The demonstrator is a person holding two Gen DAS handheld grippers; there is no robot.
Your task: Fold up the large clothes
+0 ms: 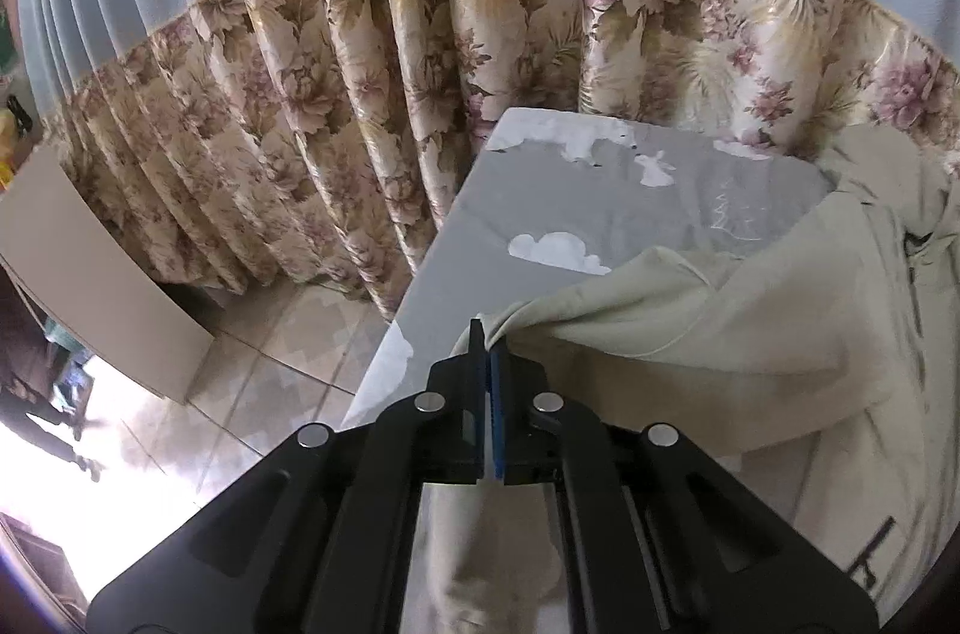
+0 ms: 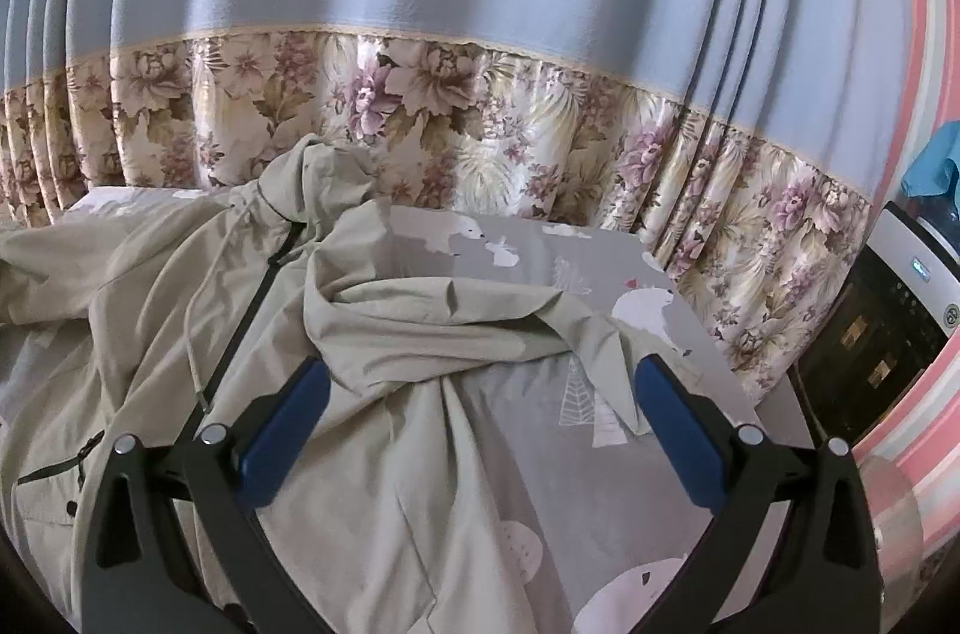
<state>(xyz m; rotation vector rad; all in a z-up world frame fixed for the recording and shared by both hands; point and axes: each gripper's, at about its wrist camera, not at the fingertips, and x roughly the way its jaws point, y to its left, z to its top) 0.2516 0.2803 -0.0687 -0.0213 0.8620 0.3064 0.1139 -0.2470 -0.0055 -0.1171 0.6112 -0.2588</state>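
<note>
Behind everything hangs a pleated blue curtain with a floral lower band (image 2: 420, 34); before it, a grey animal-print bedsheet (image 2: 540, 484) carries the crumpled pale khaki zip-front jacket (image 2: 372, 334), its sleeve pinched by the closed left tongs (image 1: 489, 340); right tongs (image 2: 480, 382) gape, empty

a pleated curtain, pale blue above with a floral cream-and-mauve band below (image 1: 372, 106), hangs behind the bed in its grey animal-print sheet (image 1: 600, 208). glossy pale floor tiles (image 1: 264, 388) catch bright glare. a pink-striped wall (image 2: 936, 52) stands at right.
</note>
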